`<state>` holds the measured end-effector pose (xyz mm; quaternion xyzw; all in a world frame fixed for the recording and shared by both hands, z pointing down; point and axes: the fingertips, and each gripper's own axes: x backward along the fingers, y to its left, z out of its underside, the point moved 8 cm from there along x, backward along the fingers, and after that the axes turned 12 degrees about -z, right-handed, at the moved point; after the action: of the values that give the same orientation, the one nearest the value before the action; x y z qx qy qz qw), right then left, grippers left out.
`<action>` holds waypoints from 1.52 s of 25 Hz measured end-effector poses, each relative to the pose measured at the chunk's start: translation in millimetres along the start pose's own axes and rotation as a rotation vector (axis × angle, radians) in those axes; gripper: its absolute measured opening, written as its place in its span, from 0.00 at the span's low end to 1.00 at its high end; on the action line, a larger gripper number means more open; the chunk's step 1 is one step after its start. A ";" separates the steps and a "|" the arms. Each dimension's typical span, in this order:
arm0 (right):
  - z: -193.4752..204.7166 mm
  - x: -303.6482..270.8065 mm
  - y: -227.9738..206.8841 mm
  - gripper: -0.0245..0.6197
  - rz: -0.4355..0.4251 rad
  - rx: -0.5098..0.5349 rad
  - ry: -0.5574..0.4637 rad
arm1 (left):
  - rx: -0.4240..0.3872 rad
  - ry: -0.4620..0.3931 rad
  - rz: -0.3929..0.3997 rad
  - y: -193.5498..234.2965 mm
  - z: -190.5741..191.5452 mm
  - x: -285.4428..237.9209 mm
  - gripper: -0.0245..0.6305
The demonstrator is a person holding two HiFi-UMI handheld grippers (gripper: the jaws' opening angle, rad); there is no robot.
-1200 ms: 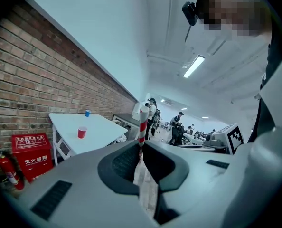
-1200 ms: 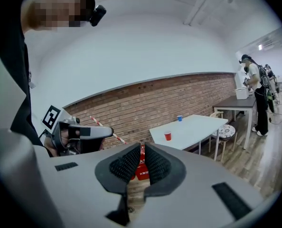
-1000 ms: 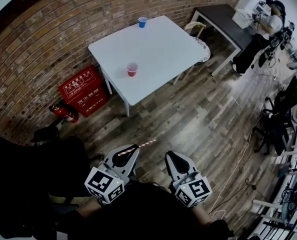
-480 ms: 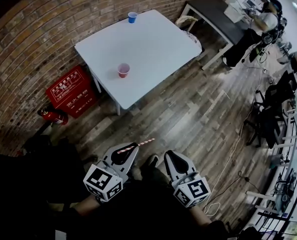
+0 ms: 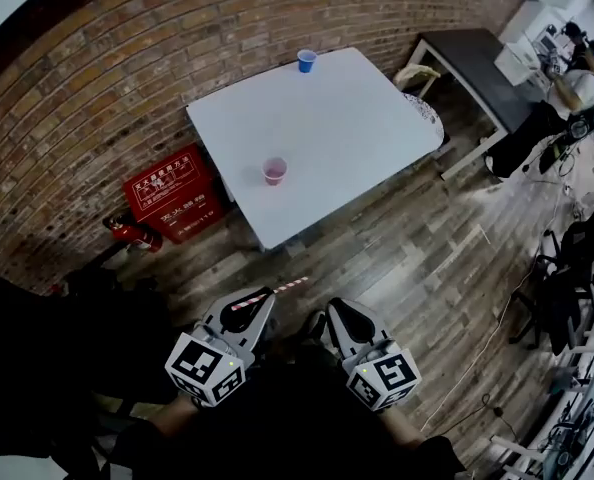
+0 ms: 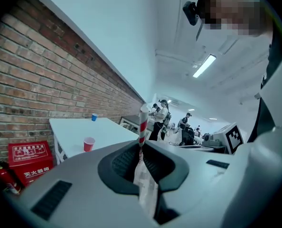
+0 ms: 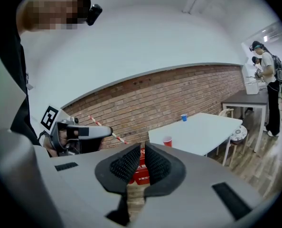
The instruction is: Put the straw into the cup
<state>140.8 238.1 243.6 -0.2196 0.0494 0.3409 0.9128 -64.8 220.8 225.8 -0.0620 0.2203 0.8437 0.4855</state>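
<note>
Red-and-white striped paper straw (image 5: 272,293) is sitting pinched in the left gripper (image 5: 249,313), jaws pressing together on it near one end, most of its length sticking out sideways toward the right gripper (image 5: 339,320). In the left gripper view the straw (image 6: 143,122) is poking up past the jaw tips, with a pale crumpled strip lying below it between the jaws; can't tell what that is. Right gripper jaws are sitting nearly pressed together, only a slit between them, holding nothing. Both grippers are hanging over the wooden plank floor (image 5: 407,258), well apart from the white square surface (image 5: 357,118).

Red plastic cup (image 5: 274,171) is standing upright on the surface near its front edge, the side nearest the person. Small blue plastic cup (image 5: 306,60) is standing at the surface's far edge. Task isn't saying which cup; the red one is looking like the closer target.

Handling, as a judgement: the straw is looking light, thin and paper, likely kinking if squeezed hard and flexing at the free end, so the tip is probably going to wobble on approach. Holding near the end, as now, is leaving a long free length to drop into the cup mouth. The cup is looking light and tippy, so a sideways knock is risking toppling it.
</note>
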 end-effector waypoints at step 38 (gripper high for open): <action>-63.8 -25.8 -207.3 0.11 -0.210 -0.064 0.073 | 0.019 -0.019 -0.233 -43.0 -40.5 -171.2 0.10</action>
<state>258.4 55.8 268.6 -0.2649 0.0484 0.2368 0.9335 56.3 86.3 230.6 -0.0743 0.2151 0.7799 0.5831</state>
